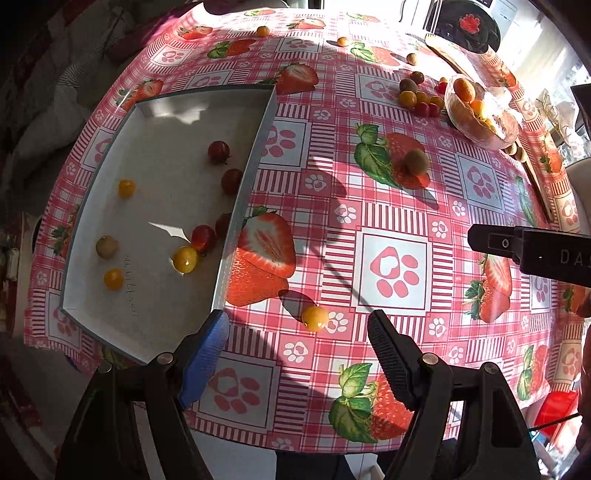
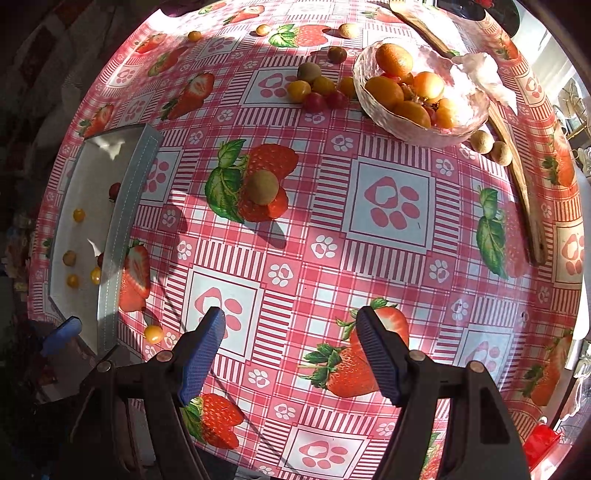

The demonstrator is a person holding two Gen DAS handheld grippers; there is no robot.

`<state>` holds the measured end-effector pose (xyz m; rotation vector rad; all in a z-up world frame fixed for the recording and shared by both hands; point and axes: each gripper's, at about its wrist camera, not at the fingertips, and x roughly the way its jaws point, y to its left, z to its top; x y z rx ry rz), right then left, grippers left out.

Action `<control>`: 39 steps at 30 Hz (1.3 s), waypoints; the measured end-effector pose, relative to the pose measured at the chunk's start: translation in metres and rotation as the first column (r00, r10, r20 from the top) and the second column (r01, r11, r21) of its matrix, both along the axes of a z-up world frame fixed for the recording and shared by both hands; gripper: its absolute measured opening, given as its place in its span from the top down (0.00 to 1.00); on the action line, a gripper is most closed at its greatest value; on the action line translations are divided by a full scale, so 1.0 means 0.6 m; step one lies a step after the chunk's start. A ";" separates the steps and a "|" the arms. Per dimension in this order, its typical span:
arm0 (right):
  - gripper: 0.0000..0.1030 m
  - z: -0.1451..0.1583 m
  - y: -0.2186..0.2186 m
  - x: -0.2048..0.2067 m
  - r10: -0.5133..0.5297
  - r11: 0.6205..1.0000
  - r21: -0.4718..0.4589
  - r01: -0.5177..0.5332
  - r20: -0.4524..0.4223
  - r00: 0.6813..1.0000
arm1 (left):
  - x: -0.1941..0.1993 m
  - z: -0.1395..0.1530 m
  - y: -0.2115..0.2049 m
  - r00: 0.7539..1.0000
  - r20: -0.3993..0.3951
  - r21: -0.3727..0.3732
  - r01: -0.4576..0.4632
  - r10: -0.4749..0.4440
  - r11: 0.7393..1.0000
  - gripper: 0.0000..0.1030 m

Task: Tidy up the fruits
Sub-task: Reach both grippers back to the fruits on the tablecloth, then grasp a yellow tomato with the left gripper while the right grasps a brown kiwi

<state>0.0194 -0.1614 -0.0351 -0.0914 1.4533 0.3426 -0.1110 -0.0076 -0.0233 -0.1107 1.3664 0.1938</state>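
Observation:
A grey tray [image 1: 242,184] at the left holds several red and yellow cherry tomatoes. A yellow tomato [image 1: 314,318] lies on the tablecloth just ahead of my open, empty left gripper [image 1: 297,332]; it also shows in the right wrist view [image 2: 153,334]. A brown kiwi-like fruit [image 2: 261,186] sits mid-table. A glass bowl [image 2: 391,122] at the far right holds oranges. Loose tomatoes [image 2: 314,92] cluster beside it. My right gripper [image 2: 291,325] is open and empty above the cloth.
A wooden board [image 2: 524,192] runs along the right edge. Two pale round fruits [image 2: 491,146] lie by the bowl. Small fruits [image 2: 266,29] are scattered at the far edge. The table's near edge is below the grippers.

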 end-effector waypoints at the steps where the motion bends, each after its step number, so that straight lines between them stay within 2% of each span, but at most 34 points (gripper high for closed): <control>1: 0.25 -0.002 0.001 0.003 0.003 1.000 0.001 -0.003 0.003 1.000 | 0.000 -0.008 -0.002 1.000 -0.007 -0.002 -0.006 0.006 1.000 0.24; 9: 0.25 -0.028 0.027 0.043 0.018 1.000 -0.009 -0.018 0.030 0.999 | -0.003 -0.065 0.009 0.995 -0.043 -0.004 -0.087 0.086 0.996 0.24; 19: 0.26 -0.062 0.086 0.102 0.079 0.996 -0.043 -0.076 0.071 0.994 | 0.005 -0.101 0.021 0.989 -0.049 0.001 -0.143 0.142 0.990 0.24; 25: 0.31 -0.078 0.115 0.117 0.111 0.992 -0.067 -0.106 0.086 0.990 | 0.006 -0.106 0.030 0.984 -0.044 -0.009 -0.174 0.174 0.985 0.24; 27: 0.38 -0.079 0.125 0.119 0.129 0.989 -0.083 -0.121 0.100 0.987 | 0.007 -0.107 0.031 0.983 -0.044 -0.017 -0.182 0.181 0.983 0.26; 29: 0.58 -0.078 0.131 0.122 0.142 0.987 -0.093 -0.131 0.112 0.984 | 0.005 -0.106 0.026 0.982 -0.043 -0.036 -0.186 0.185 0.982 0.37; 30: 0.65 -0.077 0.133 0.125 0.146 0.986 -0.093 -0.136 0.113 0.983 | 0.004 -0.104 0.025 0.983 -0.041 -0.035 -0.180 0.179 0.983 0.41; 31: 0.73 -0.077 0.134 0.127 0.146 0.987 -0.088 -0.137 0.109 0.983 | 0.005 -0.102 0.021 0.985 -0.039 -0.037 -0.172 0.170 0.984 0.50; 32: 0.73 -0.077 0.133 0.128 0.143 0.988 -0.080 -0.135 0.103 0.984 | 0.007 -0.100 0.016 0.986 -0.038 -0.036 -0.163 0.162 0.986 0.62; 33: 0.73 -0.077 0.131 0.129 0.140 0.989 -0.070 -0.134 0.096 0.985 | 0.008 -0.098 0.011 0.987 -0.039 -0.039 -0.154 0.153 0.987 0.68; 34: 0.73 -0.076 0.130 0.132 0.140 0.989 -0.063 -0.135 0.088 0.986 | 0.009 -0.097 0.005 0.989 -0.044 -0.045 -0.146 0.144 0.988 0.78; 39: 0.73 -0.061 0.094 0.116 0.119 0.993 -0.019 -0.118 0.058 0.991 | 0.004 -0.092 0.002 0.988 -0.065 -0.098 -0.146 0.140 0.984 0.79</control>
